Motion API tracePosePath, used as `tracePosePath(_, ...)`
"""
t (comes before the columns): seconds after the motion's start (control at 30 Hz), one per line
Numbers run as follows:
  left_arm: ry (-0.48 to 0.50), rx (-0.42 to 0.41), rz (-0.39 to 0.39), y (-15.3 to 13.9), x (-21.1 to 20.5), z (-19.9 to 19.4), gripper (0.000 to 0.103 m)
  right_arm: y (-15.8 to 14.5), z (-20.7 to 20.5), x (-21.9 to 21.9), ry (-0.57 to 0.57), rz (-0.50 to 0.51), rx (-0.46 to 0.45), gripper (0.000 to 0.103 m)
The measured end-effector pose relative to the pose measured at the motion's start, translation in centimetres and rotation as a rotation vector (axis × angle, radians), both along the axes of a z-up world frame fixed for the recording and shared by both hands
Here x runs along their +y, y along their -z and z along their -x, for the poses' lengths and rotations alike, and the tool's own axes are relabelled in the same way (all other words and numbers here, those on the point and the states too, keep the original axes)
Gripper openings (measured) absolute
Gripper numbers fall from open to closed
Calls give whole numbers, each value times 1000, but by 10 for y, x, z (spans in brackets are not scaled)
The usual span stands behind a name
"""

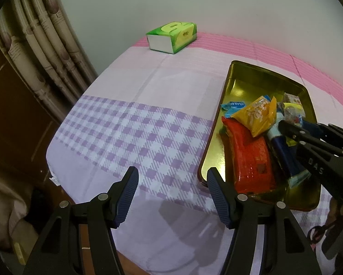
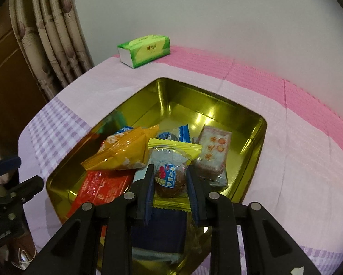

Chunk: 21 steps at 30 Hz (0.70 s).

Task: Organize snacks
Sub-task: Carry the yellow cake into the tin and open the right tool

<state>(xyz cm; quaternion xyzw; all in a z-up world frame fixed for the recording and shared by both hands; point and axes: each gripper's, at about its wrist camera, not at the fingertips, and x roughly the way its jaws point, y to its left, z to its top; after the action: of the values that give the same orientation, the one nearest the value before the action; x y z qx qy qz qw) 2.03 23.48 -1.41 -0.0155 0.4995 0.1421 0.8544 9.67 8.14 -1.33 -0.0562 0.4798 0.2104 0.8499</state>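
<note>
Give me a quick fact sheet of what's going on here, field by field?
Setting: table with pink and purple checked cloth
Container: gold tin tray, holding several wrapped snacks
Left hand-held gripper: open, empty, beside the tray
Right hand-held gripper: over the tray, fingers on either side of the yellow-edged clear snack packet; grip unclear
Other snacks: red packet, orange-yellow packet
Background: green tissue pack

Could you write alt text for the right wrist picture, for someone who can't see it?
The right gripper closes on a clear, yellow-edged snack packet over a gold tin tray of wrapped snacks. The tray sits on a pink and purple cloth, a green tissue pack behind it.
</note>
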Motion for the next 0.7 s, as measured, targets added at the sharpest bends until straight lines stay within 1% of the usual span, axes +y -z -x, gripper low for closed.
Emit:
tracePosePath(0.17,3,2,6,1,0,0,63,1,0,1,11,1,-4,29)
tracePosePath(0.23,3,5,7,1,0,-1,63,0,0,1,10,3,-4,33)
tracePosePath(0.37,4,5,7,2,-1,-1,64,-2,3,0,19,2,-8,37)
tracePosePath(0.4,4,5,7,2,-1,-1,65,-3,4,0,20,1,-8,40)
tracePosePath(0.43,4,5,5,2,-1,-1,66,-5,5,-1,21,-2,-8,48)
tracePosePath(0.5,6,5,2,2,-1,-1,68,-10,9,-3,29,-16,-15,57)
tracePosePath(0.63,7,4,-1,3,-2,-1,68,-21,17,-5,31,-25,-36,66)
tracePosePath(0.7,7,3,-1,3,-2,-1,68,-28,22,-9,50,-35,-40,68)
